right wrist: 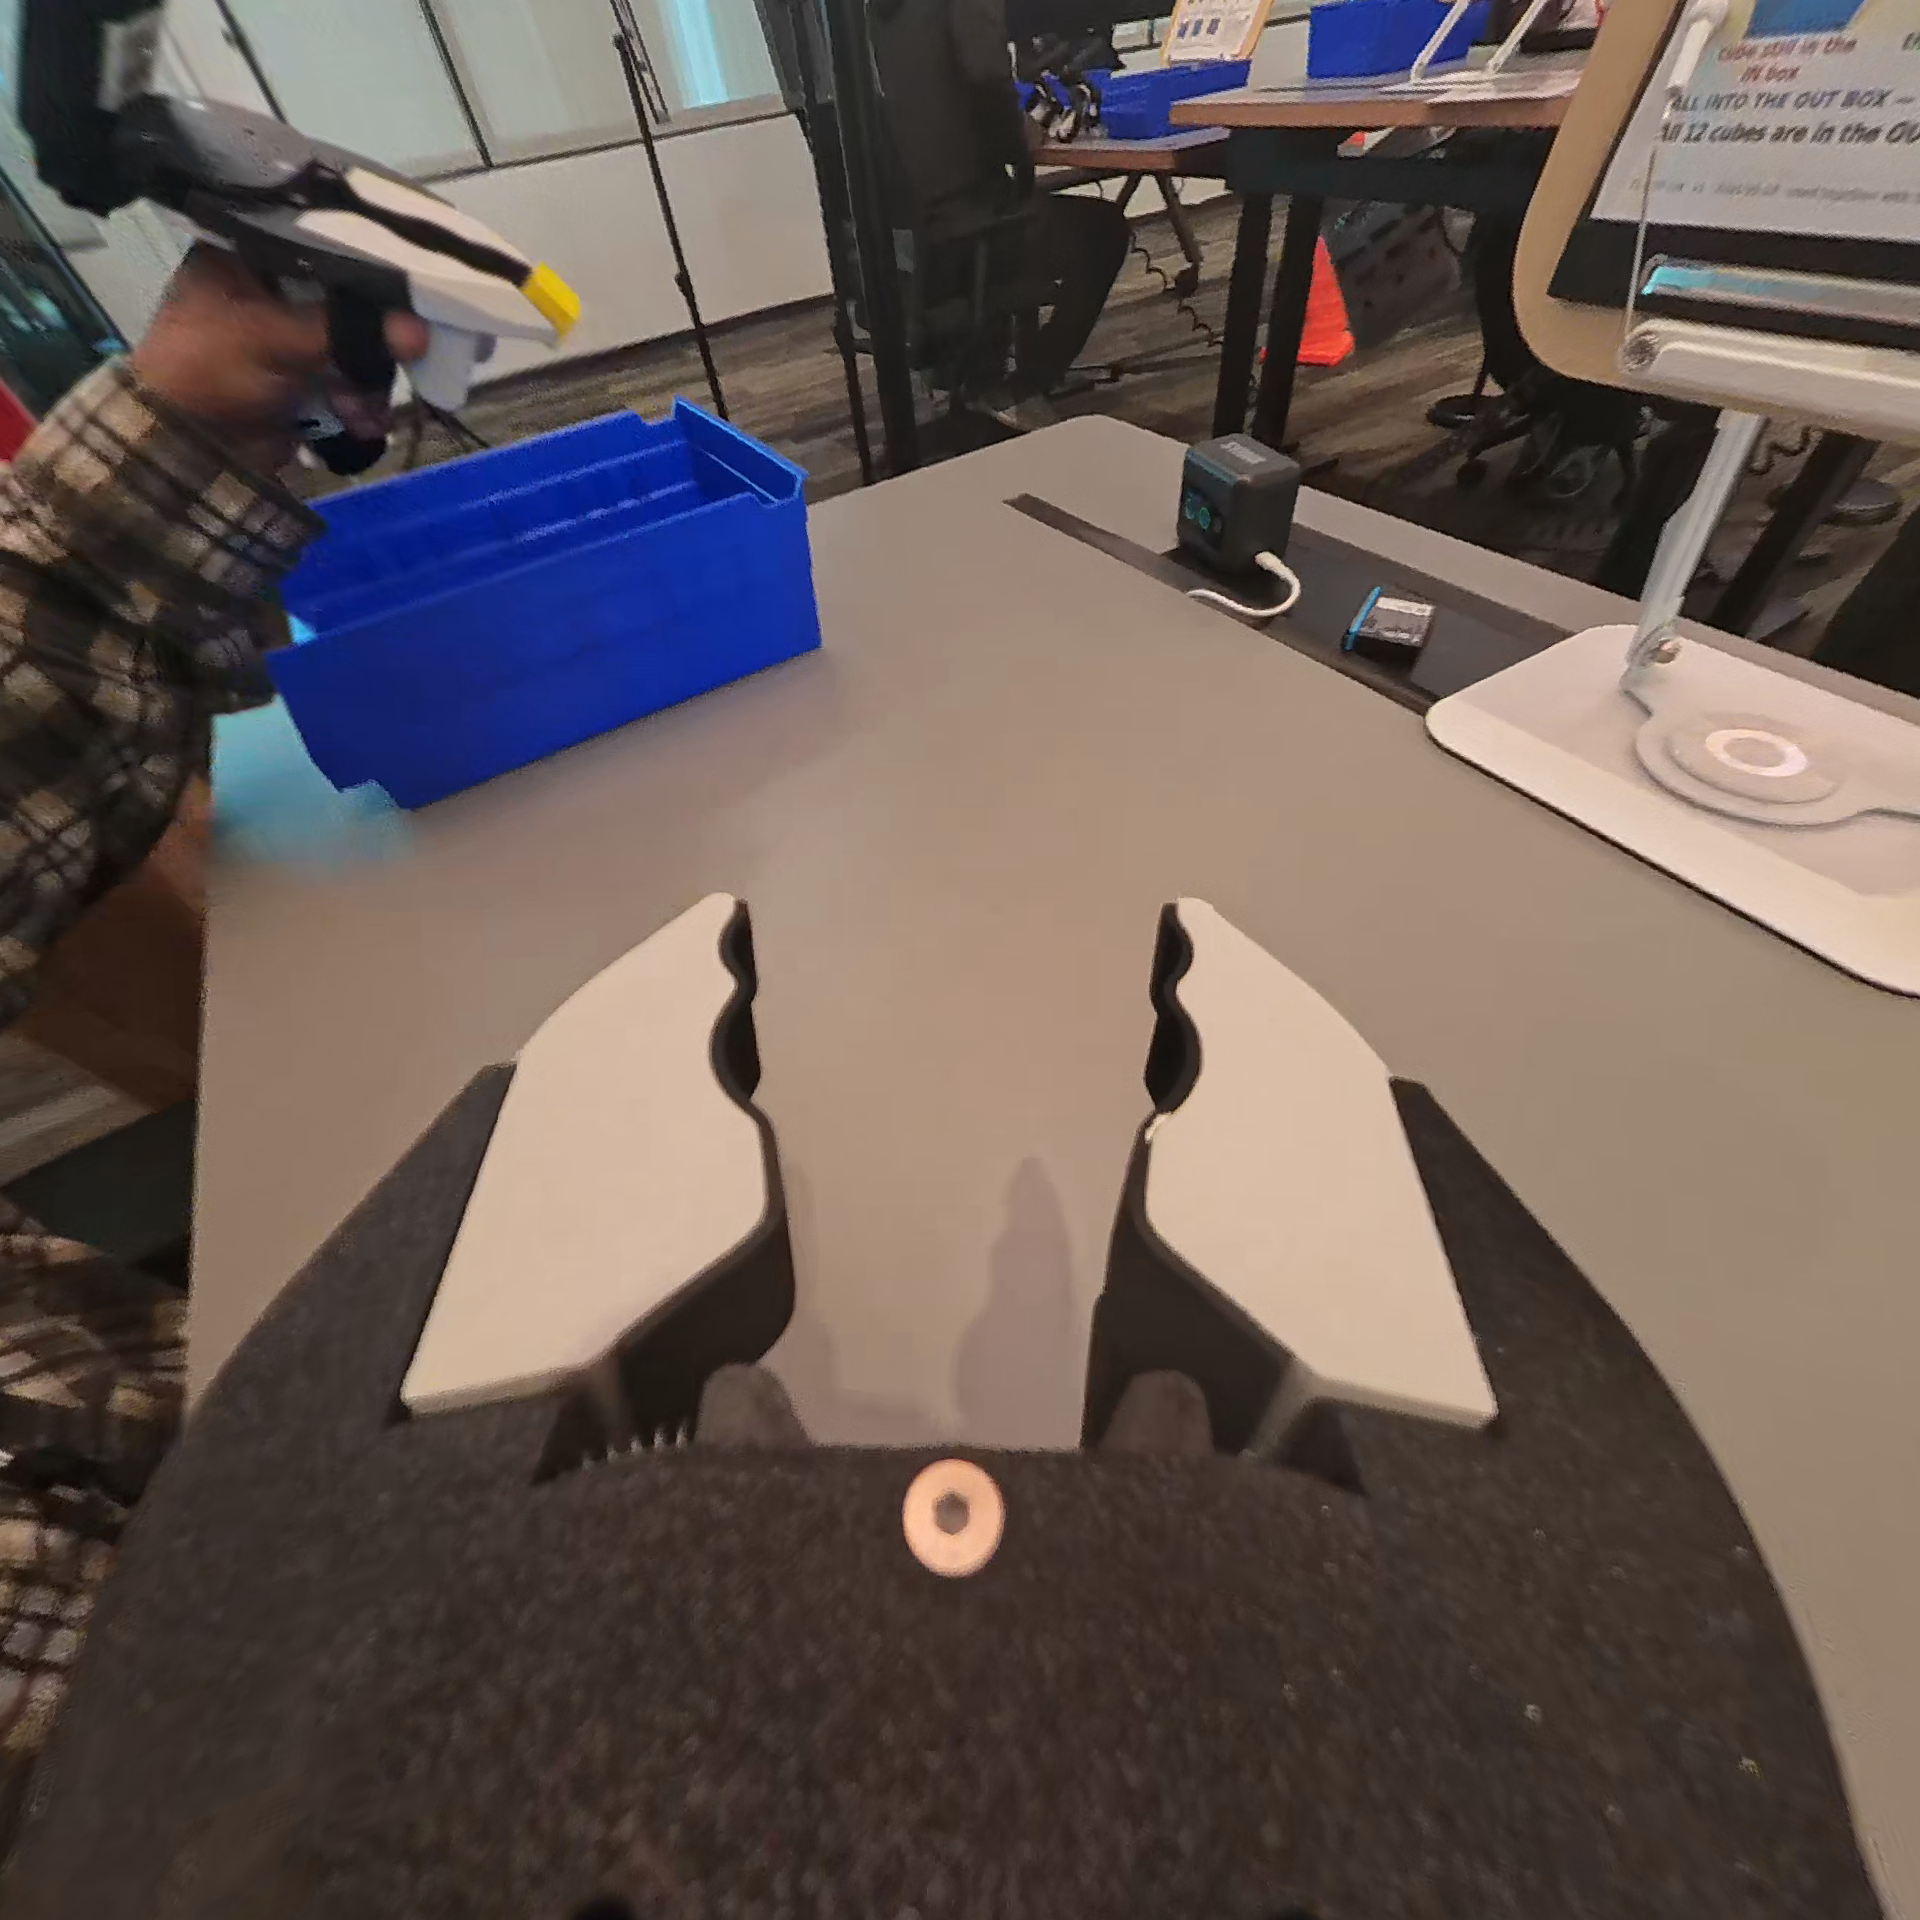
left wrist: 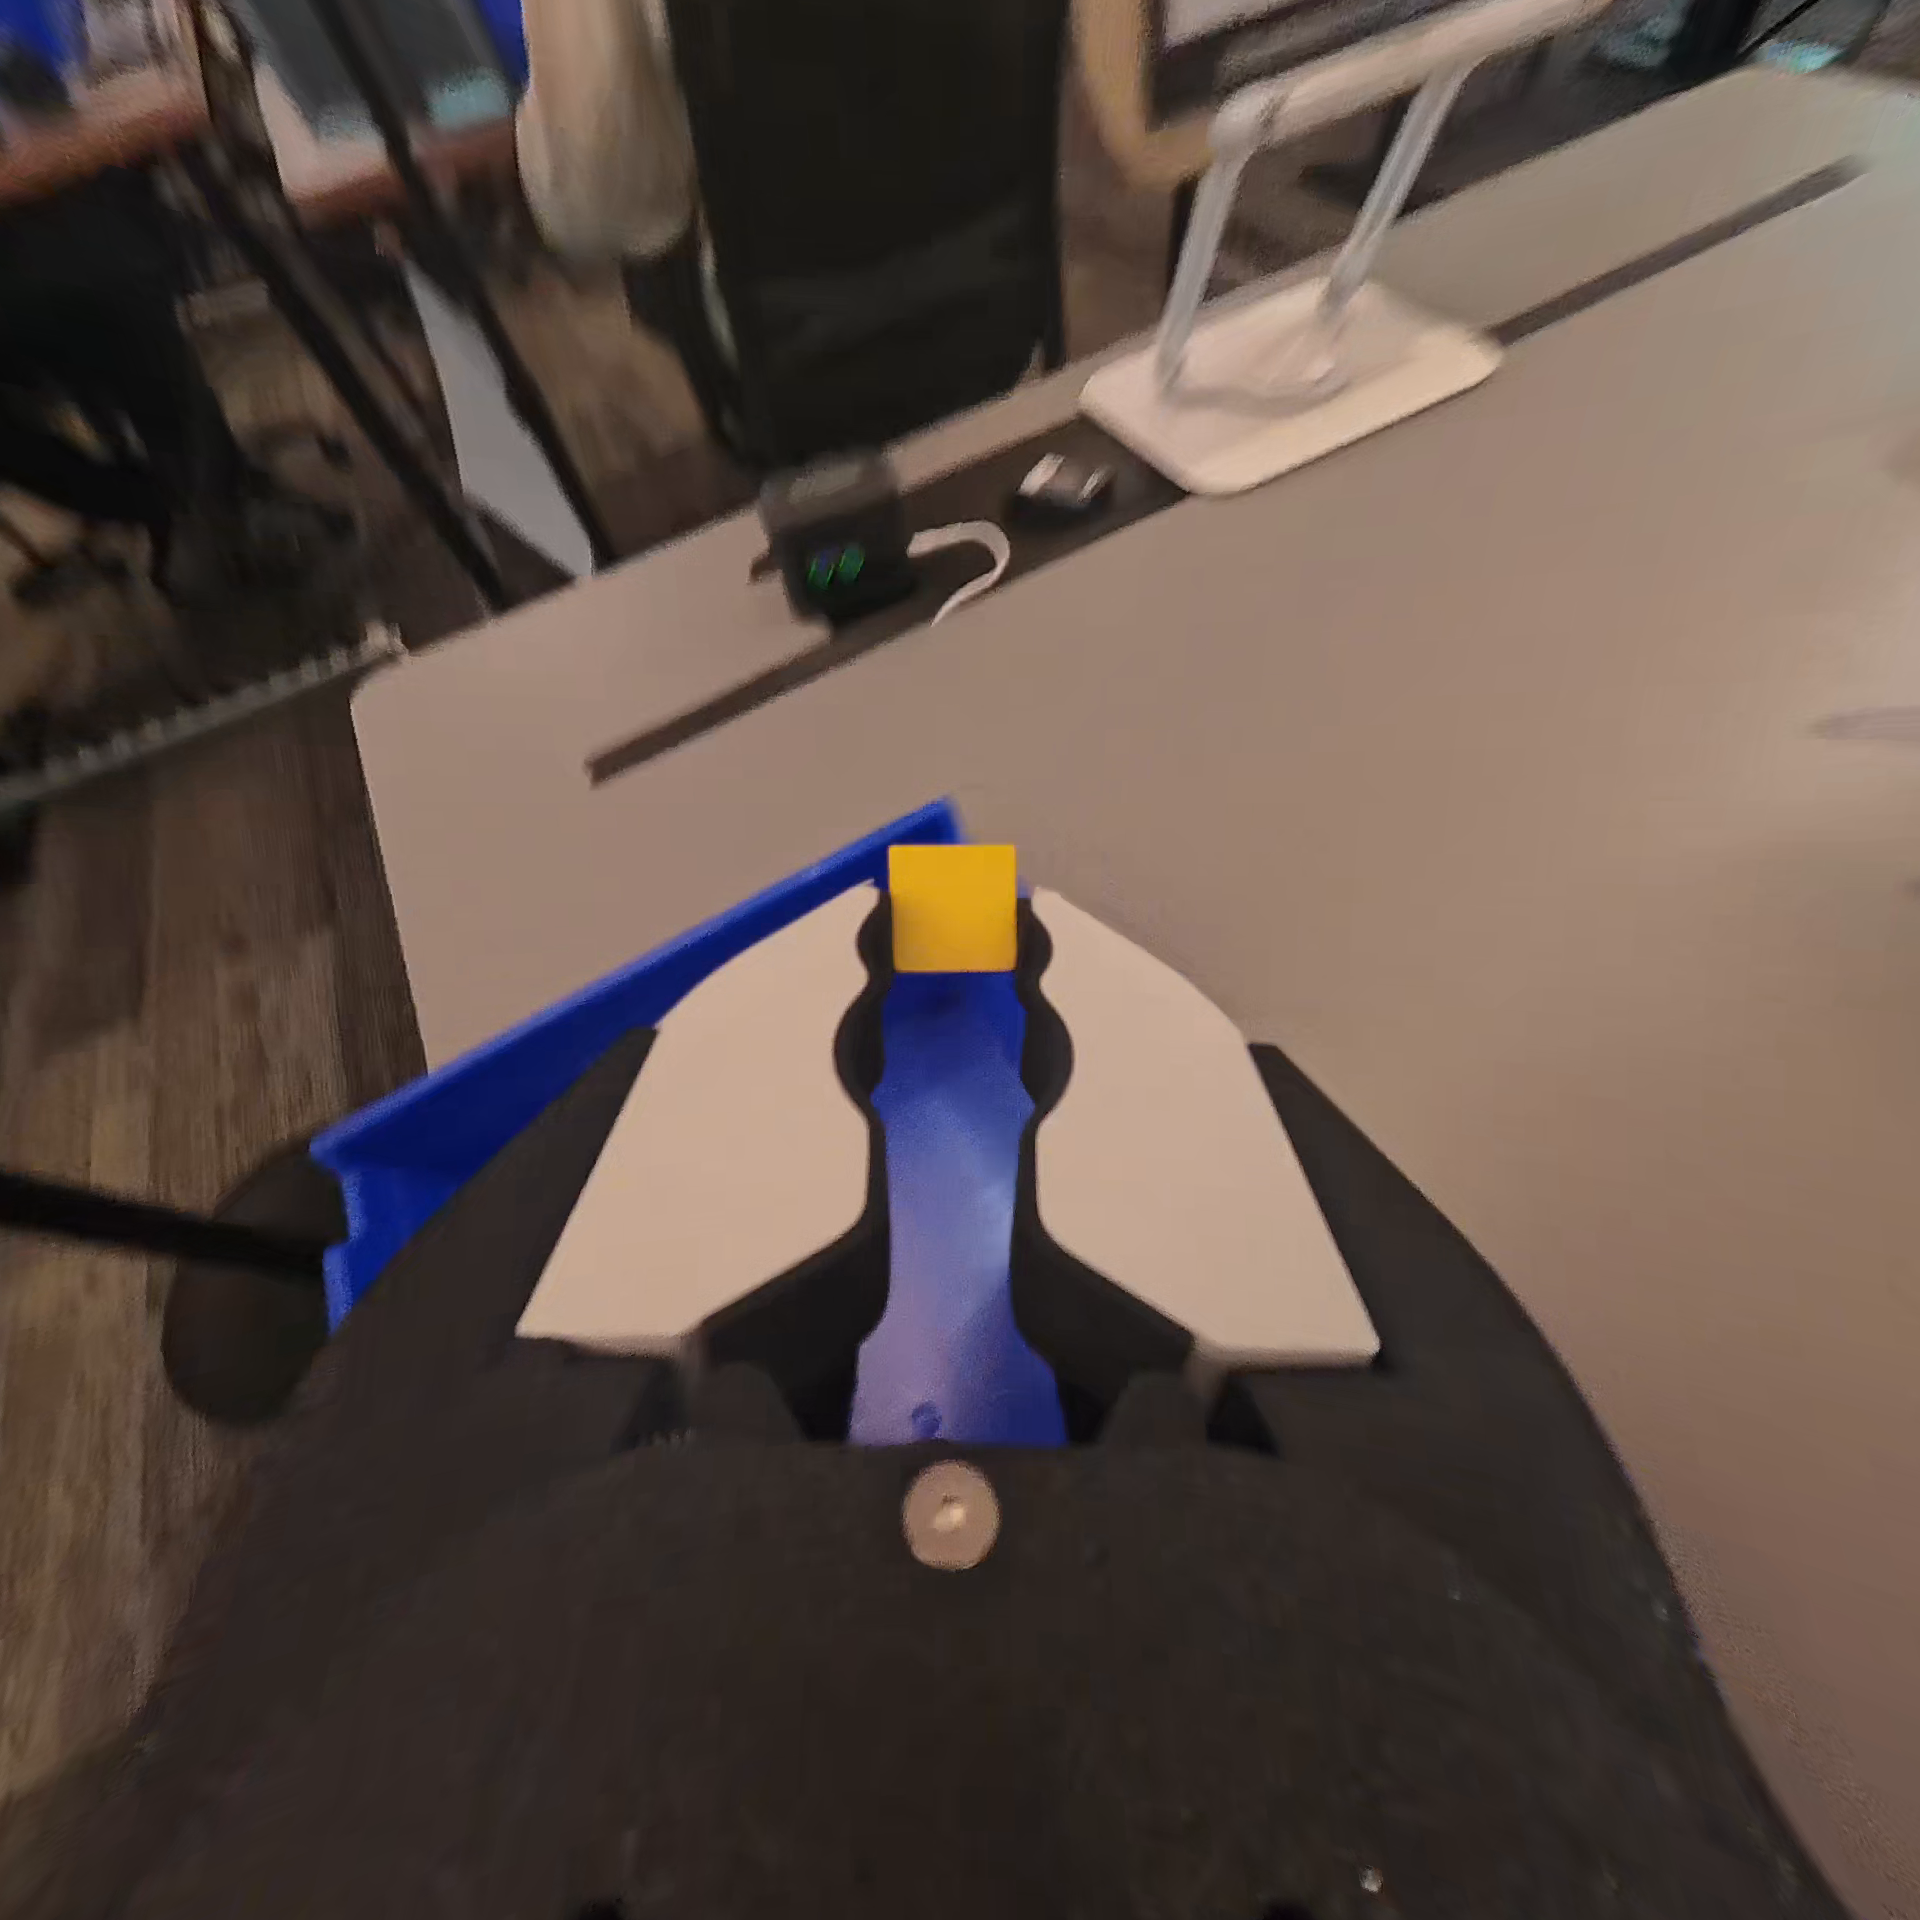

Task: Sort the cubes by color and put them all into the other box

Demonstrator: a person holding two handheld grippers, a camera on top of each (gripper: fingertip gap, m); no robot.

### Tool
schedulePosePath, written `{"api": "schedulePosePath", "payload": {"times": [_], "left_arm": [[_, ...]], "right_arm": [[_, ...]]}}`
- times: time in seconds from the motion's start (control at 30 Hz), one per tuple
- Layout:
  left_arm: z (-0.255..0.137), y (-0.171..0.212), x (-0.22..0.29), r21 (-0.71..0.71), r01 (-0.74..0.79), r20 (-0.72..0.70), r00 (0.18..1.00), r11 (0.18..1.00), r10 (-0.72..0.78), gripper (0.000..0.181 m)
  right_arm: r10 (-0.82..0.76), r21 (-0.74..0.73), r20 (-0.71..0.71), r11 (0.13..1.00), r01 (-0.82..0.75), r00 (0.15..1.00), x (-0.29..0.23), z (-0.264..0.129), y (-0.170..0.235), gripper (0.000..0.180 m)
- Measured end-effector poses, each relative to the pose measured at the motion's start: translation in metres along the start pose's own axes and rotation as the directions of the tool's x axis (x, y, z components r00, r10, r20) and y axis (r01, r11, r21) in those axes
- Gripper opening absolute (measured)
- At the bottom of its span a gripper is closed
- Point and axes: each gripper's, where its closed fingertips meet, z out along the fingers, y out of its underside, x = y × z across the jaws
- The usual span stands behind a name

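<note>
Cube first: a small yellow plastic cube (left wrist: 952, 909) sits pinched between the very tips of my left gripper (left wrist: 952, 935), its flat faces square against the two pads, so those jaws are drawn together on it. Directly beneath and behind the tips lies the blue plastic bin (left wrist: 623, 997), its long wall running back toward my left and its floor showing in the slot between the fingers, so the cube hangs over the bin and not over the grey tabletop (left wrist: 1455, 831) ahead. From my right wrist camera, the left gripper (right wrist: 545, 291) is held well above that same blue bin (right wrist: 582, 665), far forward and to the left of my right gripper (right wrist: 951, 935). The right jaws stand wide apart with nothing between them, only bare table below. I judge the left hand much the nearer one; the coming move is straight down from its tips. Whether other cubes lie inside I cannot tell.
</note>
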Motion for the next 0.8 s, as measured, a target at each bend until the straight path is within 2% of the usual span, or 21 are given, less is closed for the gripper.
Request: {"api": "schedulePosePath", "payload": {"times": [0.1,0.2,0.33,0.43,0.53,0.6,0.73,0.8], "left_arm": [[-0.022,-0.037,0.057,0.097,-0.101,-0.057,0.993,0.99,0.107,0.022],[-0.02,-0.058,0.129,0.112,-0.206,-0.119,0.968,0.972,0.219,0.022],[0.012,-0.073,0.228,0.15,-0.349,-0.218,0.901,0.925,0.375,0.022],[0.043,-0.08,0.285,0.187,-0.423,-0.259,0.849,0.887,0.46,0.022],[0.067,-0.082,0.331,0.201,-0.431,-0.357,0.804,0.88,0.475,0.022],[0.078,-0.084,0.355,0.213,-0.439,-0.399,0.776,0.873,0.488,0.022],[0.093,-0.087,0.391,0.219,-0.472,-0.443,0.732,0.854,0.518,0.022],[0.098,-0.089,0.405,0.222,-0.487,-0.455,0.715,0.845,0.532,0.022]], "right_arm": [[0.089,0.008,0.061,0.996,-0.09,0.994,-0.007,0.006,-0.005,0.071],[0.222,-0.008,0.165,0.975,-0.224,0.961,-0.02,0.009,-0.015,0.07],[0.395,-0.124,0.304,0.918,-0.376,0.867,-0.043,0.009,-0.027,0.066],[0.545,-0.241,0.361,0.838,-0.489,0.757,-0.053,0.004,-0.029,0.064],[0.675,-0.328,0.381,0.737,-0.59,0.632,-0.054,-0.006,-0.025,0.061],[0.728,-0.368,0.369,0.685,-0.628,0.578,-0.052,-0.012,-0.019,0.059],[0.777,-0.418,0.342,0.63,-0.654,0.529,-0.049,-0.021,-0.005,0.055],[0.783,-0.426,0.333,0.623,-0.657,0.526,-0.047,-0.025,0.0,0.045]]}}
